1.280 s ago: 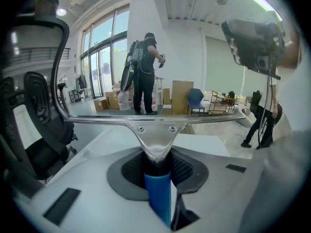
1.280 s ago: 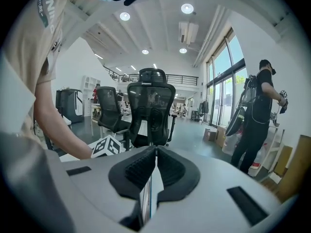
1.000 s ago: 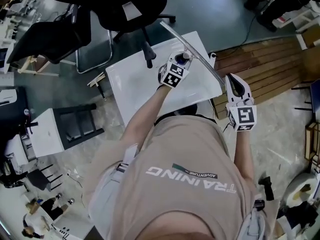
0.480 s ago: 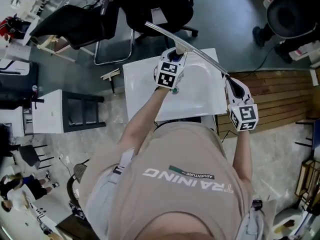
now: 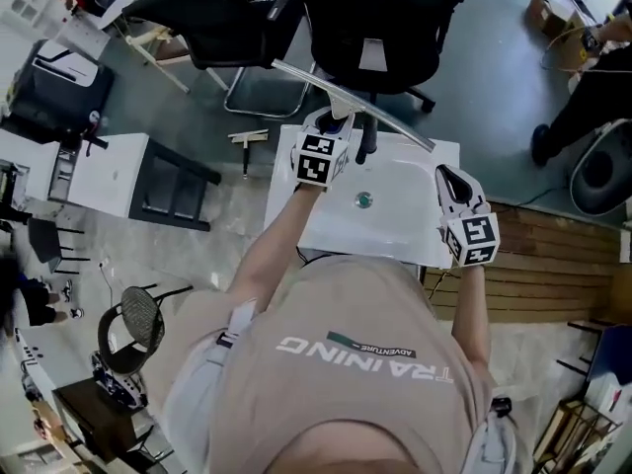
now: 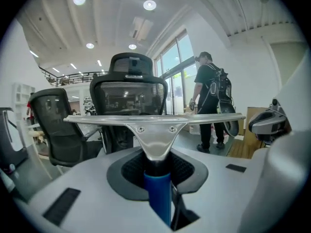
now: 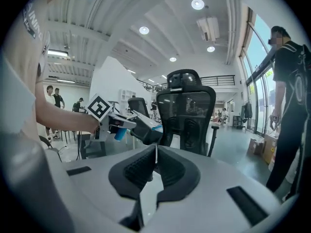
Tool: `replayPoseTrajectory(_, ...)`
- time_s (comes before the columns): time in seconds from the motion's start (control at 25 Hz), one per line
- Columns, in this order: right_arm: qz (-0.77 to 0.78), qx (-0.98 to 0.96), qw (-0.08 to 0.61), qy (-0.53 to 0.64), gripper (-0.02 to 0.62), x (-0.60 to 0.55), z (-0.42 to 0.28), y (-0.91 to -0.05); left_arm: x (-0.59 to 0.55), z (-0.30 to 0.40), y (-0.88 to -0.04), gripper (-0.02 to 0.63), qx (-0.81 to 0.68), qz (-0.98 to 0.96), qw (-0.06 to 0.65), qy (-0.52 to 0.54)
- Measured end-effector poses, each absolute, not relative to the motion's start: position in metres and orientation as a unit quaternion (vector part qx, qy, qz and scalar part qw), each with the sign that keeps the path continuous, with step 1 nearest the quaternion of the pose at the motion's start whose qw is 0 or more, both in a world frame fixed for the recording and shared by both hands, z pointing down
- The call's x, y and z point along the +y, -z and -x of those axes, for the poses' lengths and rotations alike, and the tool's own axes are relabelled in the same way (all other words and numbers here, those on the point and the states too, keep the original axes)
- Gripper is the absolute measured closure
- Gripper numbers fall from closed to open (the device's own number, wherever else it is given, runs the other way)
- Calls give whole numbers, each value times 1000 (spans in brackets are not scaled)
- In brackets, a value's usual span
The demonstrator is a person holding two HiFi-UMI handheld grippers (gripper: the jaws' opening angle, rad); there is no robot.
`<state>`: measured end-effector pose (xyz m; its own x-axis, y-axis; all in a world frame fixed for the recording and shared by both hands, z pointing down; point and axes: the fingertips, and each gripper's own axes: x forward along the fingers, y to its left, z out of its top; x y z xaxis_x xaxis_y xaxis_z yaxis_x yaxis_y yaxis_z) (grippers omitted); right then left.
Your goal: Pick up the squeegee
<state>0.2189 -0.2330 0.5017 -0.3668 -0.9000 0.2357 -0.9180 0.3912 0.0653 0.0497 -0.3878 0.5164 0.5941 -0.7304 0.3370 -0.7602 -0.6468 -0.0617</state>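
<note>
The squeegee (image 5: 387,124) has a long metal blade and a blue handle. My left gripper (image 5: 336,128) is shut on that handle and holds it in the air over the far edge of the white table (image 5: 395,227). In the left gripper view the blue handle (image 6: 158,198) runs between the jaws and the blade (image 6: 155,120) lies level across the picture. My right gripper (image 5: 446,176) hovers over the table's right side, shut with nothing in it. From the right gripper view (image 7: 155,166) the left gripper (image 7: 127,125) and the squeegee (image 7: 146,124) show to the left.
A black office chair (image 5: 380,18) stands just beyond the table, right behind the blade. A small round green thing (image 5: 363,200) lies on the table. Wooden slats (image 5: 553,255) cover the floor at the right. A person with a backpack (image 6: 211,106) stands further off.
The left gripper has lifted the squeegee off the table and carried it toward the far edge and the chair. The right gripper has moved over the table's right side, still shut.
</note>
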Motion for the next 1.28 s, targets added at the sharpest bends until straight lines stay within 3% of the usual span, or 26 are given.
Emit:
replayPoseTrajectory(0.52, -497, -859, 123, -11, 560, -277, -154, -473, -400, 47, -477, 509, -497, -856, 47, -137)
replayPoseTrajectory(1.28, -515, -851, 106, 11, 560, -280, -133, -440, -401, 78, -415, 509, -515, -854, 35, -65)
